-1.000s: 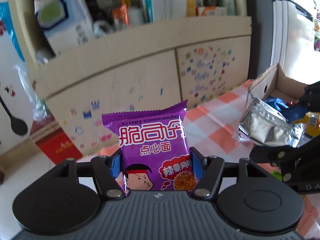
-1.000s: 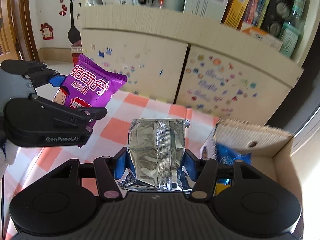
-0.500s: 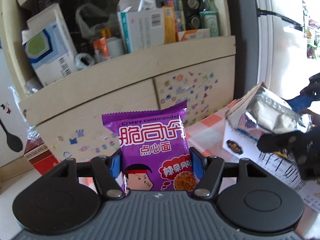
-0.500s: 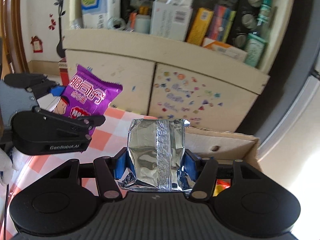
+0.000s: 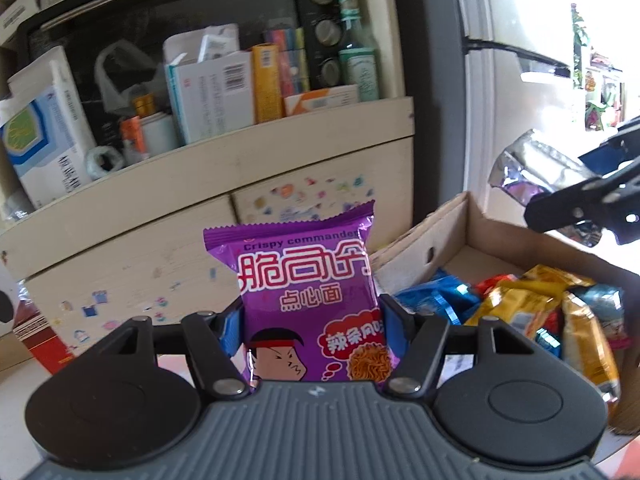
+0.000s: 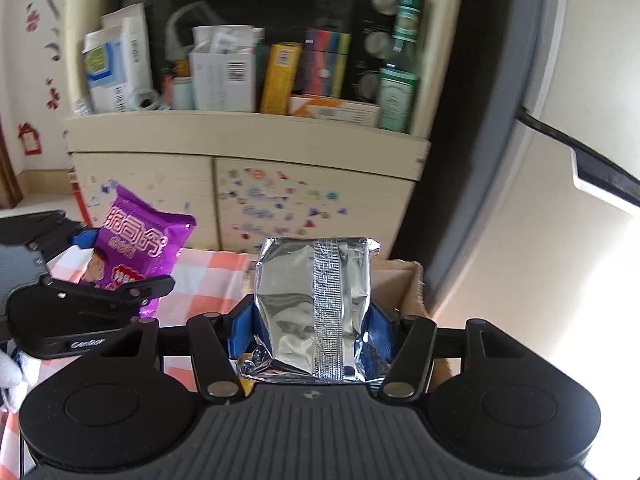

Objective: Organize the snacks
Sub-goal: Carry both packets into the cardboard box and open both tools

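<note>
So on your left, the left tongs (image 5: 312, 332) are pinching the purple crispy-noodle packet (image 5: 308, 292) by its lower half, blue pads (image 5: 394, 320) pressed into both side edges; the packet stands upright in the air, printed face toward the camera, just left of the cardboard box (image 5: 456, 232) and not over it yet. It looks light and puffy; the film is slick and the noodles inside will probably crush, so I'd keep the squeeze gentle and stay on the side seams rather than the belly.

The box sits on the checked surface (image 6: 208, 276) and already holds a heap of blue, yellow and red snack bags (image 5: 520, 312); plenty of room on top, I reckon.

On your right, the right tongs (image 6: 312, 332) are clamped on the silver foil bag (image 6: 312, 304), back seam facing the camera, low down near the bottom crimp; from the left camera it hangs above the far side of the box. Foil like that is slippery and crinkly and weighs next to nothing; if it starts sliding, I'd grab nearer the crimped end, where it's stiffer.
</note>
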Available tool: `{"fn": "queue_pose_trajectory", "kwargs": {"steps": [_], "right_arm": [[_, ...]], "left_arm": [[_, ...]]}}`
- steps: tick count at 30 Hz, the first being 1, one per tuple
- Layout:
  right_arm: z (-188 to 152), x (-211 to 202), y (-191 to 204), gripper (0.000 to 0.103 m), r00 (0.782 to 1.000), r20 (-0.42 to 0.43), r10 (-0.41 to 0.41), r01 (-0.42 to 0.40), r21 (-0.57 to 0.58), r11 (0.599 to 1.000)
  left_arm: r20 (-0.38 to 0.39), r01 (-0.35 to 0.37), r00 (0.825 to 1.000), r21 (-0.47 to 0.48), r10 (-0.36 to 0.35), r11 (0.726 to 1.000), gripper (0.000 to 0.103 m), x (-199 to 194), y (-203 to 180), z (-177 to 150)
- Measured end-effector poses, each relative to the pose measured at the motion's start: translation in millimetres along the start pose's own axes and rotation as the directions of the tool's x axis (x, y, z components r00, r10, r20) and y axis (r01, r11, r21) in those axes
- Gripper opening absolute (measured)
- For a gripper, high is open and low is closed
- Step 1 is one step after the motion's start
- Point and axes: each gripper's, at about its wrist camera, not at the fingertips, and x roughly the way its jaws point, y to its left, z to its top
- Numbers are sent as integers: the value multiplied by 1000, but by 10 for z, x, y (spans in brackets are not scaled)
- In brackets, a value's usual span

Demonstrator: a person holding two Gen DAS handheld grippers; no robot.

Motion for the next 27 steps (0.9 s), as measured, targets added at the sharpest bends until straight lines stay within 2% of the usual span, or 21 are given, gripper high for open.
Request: {"fn": "queue_pose_trajectory", "kwargs": {"steps": [8,15,25,26,27], "right_arm": [[-42,35,-255,65,999,-10,-37,38,83,996],[-76,18,-415,65,999,-18,-52,54,148,988],[-106,57,-617,65,998,-39,-54,62,248,967],[-112,72,-627,65,998,-43,-55,64,256,965],[-119,86,-640,67,997,-46,-57,67,268,961]], "left_arm": [[2,104,995,-11,-104,995,65,81,-366,73],[6,208,978,-12,-208,978,65,59,-635,150],[-29,357,934,-20,-357,934,66,140,-1069,78],[-25,365,931,-20,-365,931,68,131,-1099,62],[-28,374,927,-22,-375,927,77,123,-1120,56]]}}
